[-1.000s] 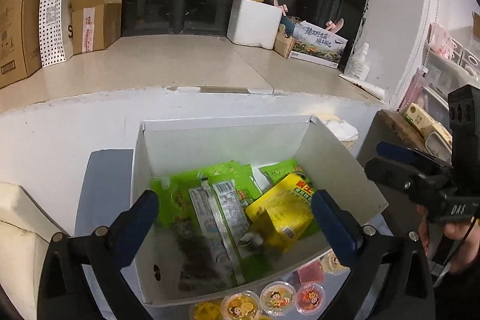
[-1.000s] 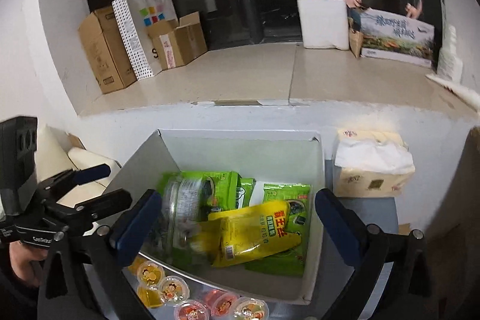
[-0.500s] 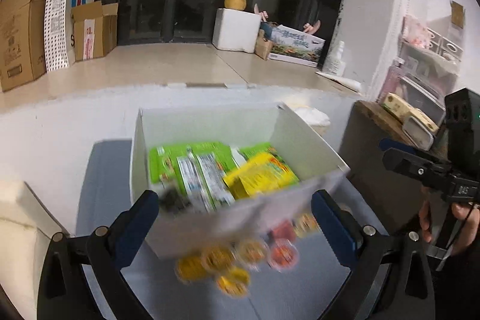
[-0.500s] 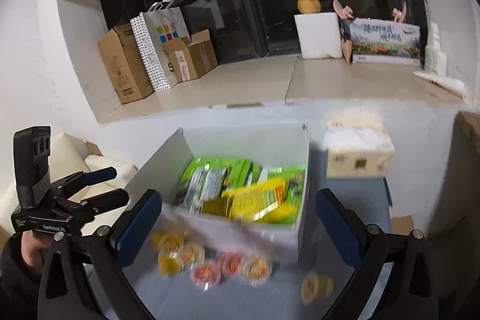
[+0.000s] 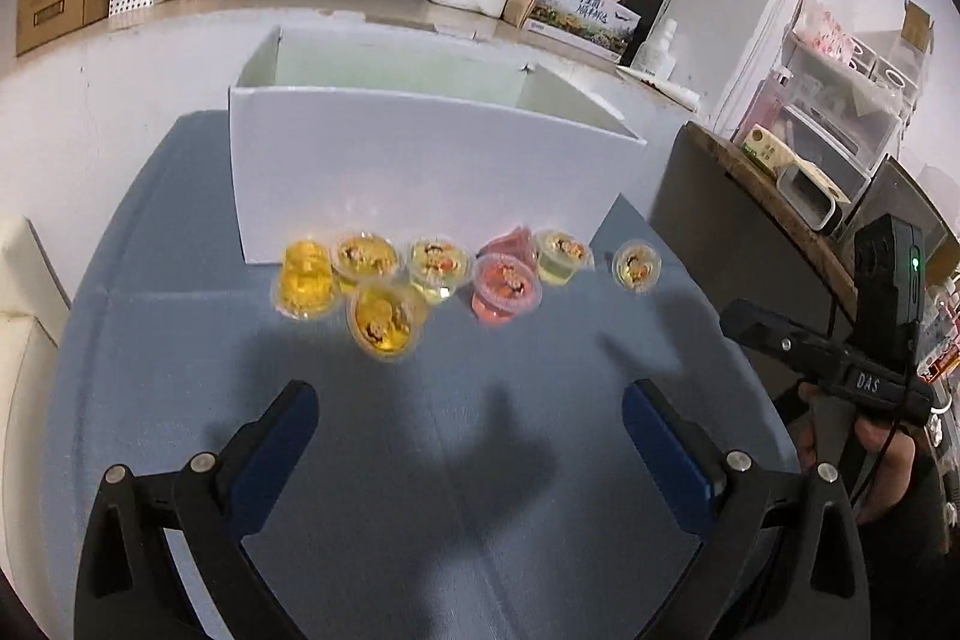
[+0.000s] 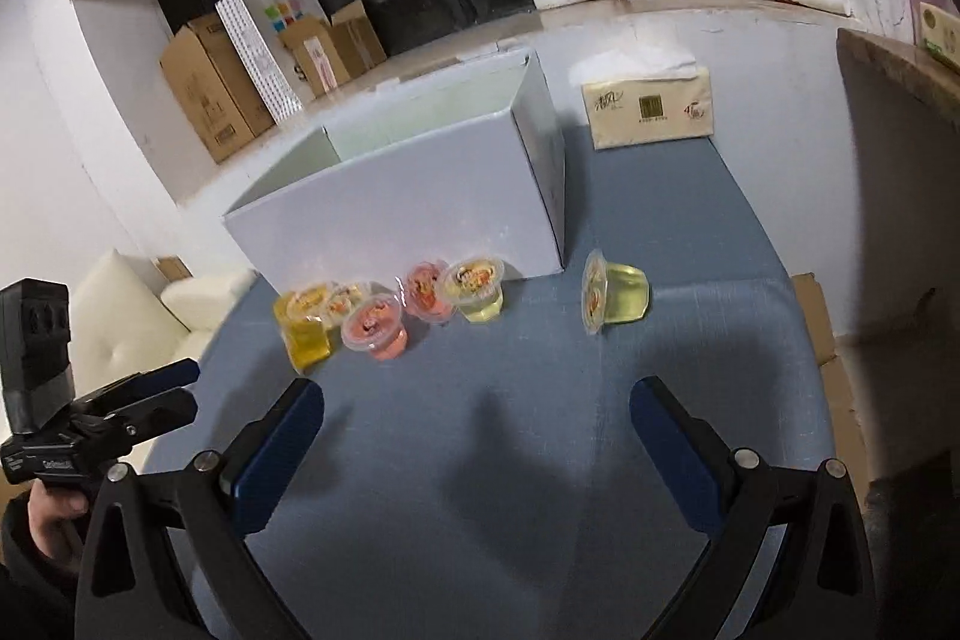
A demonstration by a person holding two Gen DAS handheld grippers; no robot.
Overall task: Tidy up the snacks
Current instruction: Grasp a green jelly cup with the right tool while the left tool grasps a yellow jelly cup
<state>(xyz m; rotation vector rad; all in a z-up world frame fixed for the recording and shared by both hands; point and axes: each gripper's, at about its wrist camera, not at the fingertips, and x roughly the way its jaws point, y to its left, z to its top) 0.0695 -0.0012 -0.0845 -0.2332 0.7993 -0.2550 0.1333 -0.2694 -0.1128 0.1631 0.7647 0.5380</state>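
Your right gripper [image 6: 477, 436] and left gripper [image 5: 468, 436] both hover with jaws apart and nothing between them, over the blue table [image 5: 420, 490], and the jelly cups lie straight ahead of both along the white box's [image 5: 420, 172] near wall. The tipped pale-green cup [image 6: 615, 293] lies on its side apart from the rest, off the box's right corner, and is probably nearer your right gripper. In the left view I count eight cups: three yellow, three pale green, two red [image 5: 507, 287]
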